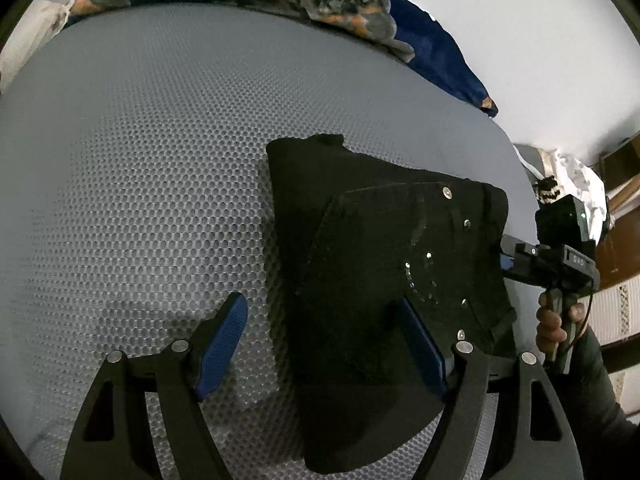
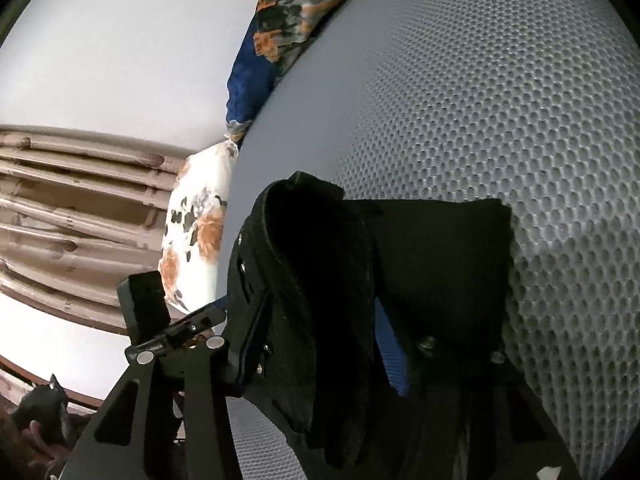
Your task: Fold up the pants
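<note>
Black pants (image 1: 384, 264) lie folded into a compact stack on a grey honeycomb-mesh mattress (image 1: 140, 200), toward its right side in the left wrist view. Left gripper (image 1: 324, 344): jaws spread, one blue pad on bare mesh, the other at the stack's near edge. Right gripper (image 2: 316, 344): fingers apart with a thick fold of pants bunched between them; can't tell whether it's actually clamping. Blue floral blanket (image 1: 340, 4) lines the far mattress edge below a plain white wall (image 1: 520, 40). Floral pillow (image 2: 196, 236) at the corner, brown slatted frame (image 2: 80, 200) beside it.
</note>
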Available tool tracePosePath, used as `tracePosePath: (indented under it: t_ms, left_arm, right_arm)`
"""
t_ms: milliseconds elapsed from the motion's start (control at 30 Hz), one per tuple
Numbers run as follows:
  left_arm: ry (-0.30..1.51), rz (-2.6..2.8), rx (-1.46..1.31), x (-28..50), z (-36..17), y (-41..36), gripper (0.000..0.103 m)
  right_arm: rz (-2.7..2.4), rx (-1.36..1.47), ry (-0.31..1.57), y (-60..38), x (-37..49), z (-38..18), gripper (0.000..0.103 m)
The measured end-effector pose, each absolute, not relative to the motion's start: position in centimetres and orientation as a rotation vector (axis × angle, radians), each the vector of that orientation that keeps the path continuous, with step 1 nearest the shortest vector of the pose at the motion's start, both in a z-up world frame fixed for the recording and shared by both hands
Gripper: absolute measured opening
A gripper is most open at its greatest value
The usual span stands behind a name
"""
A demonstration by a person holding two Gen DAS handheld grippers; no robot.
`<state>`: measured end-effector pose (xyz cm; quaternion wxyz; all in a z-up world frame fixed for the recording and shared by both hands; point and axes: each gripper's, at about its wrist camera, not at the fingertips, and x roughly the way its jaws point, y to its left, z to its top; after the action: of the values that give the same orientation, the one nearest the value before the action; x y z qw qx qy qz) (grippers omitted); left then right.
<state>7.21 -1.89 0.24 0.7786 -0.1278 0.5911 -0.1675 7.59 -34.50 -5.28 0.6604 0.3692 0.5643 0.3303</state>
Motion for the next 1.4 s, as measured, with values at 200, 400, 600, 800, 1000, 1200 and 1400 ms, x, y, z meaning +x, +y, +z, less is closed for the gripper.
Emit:
tracePosePath:
  t_ms: [200,400,600,800,1000,1200,1400]
  left_arm:
    - [1.285,-0.35,-0.287,7.2,-0.1,-2.1,0.077]
    - [1.258,-0.346,-0.296,6.9,0.8,-1.5,0.077]
    - [1.232,-0.359,-0.309,7.4,1.7,-1.4,0.077]
    - [1.238,-0.372,-0.258,7.8,1.4,-3.3,0.077]
    - [1.289,-0.355,-0.166,8.4,-0.5,-5.1,0.077]
    - [1.311,-0.361,-0.133,7.9,-1.2,-5.6,0.077]
    - [1.341,-0.416,-0.111,5.2,-1.1,-5.6,0.077]
  right_arm:
    - [0.706,0.77,1.281,-32.7,7.1,-4.2,0.018]
    - [0.64,0.691,1.153,-31.9,4.1,2.6,0.01]
    - [0.488,0.663,1.116,-34.3,1.5,4.8,0.01]
    - [0.291,0.627,1.219,-36.5,0.9,-1.7,0.01]
    - [0.242,0.523,1.228,-35.4,1.4,-0.4,0.024]
    - [0.194,0.471,1.247,-34.7,-0.6,0.4,0.025]
    - [0.167,0.47,1.261,-34.4,-4.2,1.3,0.025]
